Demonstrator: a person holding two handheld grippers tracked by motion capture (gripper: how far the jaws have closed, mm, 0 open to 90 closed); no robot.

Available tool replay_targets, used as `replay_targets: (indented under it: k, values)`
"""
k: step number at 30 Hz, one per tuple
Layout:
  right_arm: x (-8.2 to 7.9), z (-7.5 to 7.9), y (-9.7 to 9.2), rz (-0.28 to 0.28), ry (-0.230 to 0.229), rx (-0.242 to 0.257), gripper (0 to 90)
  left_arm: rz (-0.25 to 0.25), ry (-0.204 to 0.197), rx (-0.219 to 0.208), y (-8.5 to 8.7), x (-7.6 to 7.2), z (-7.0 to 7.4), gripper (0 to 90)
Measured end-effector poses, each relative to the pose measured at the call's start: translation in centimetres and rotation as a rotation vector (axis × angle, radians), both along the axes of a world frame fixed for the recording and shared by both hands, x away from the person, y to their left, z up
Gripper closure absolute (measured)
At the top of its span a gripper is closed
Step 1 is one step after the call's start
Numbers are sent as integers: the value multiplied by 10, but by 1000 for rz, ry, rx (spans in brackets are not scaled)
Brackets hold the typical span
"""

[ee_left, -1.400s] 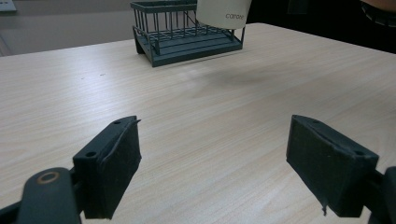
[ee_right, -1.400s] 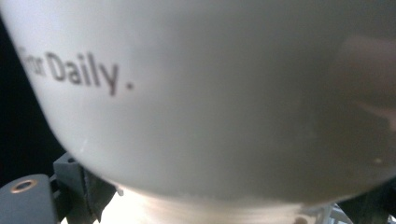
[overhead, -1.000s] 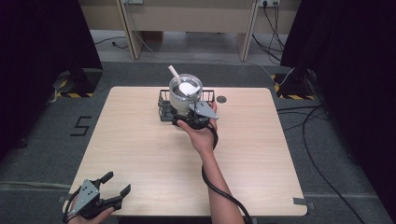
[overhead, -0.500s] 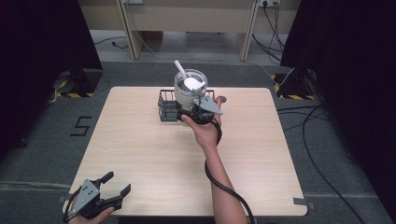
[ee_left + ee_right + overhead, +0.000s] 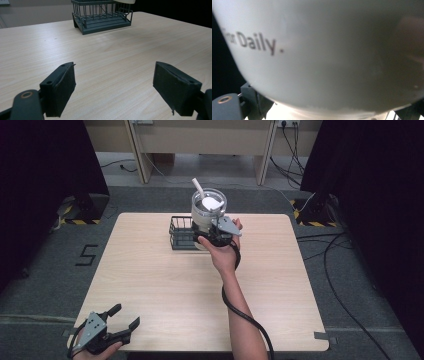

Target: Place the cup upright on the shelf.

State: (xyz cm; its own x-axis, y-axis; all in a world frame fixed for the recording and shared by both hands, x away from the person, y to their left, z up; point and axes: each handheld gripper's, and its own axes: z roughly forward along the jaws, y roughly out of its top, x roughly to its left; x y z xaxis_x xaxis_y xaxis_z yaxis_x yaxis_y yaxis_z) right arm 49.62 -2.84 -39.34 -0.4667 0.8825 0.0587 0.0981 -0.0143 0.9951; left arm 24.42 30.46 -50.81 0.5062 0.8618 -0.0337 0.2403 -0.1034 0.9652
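Wire basket (image 5: 182,232) sits on the worktop (image 5: 150,270) just beside the white cup (image 5: 207,210) clamped in the right gripper (image 5: 212,236); left gripper (image 5: 117,327) idles agape, well apart.

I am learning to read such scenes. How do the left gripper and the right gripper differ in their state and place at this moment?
The left gripper is open and holds nothing, while the right gripper is shut on the white cup. The left gripper sits at the near left corner of the table, while the right gripper is at the far side, beside the wire basket. Both are black, two-jawed and held by a hand.
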Motion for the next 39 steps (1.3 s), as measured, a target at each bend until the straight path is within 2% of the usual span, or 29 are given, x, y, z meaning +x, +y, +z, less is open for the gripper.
replay_targets:
  k: [23,39]
  values:
    - [30,14,-3,-35,8,-8,96,10,4,-6,2,1,0,174]
    - [60,22,-1,-62,29,-8,96,9,8,-17,2,1,0,175]
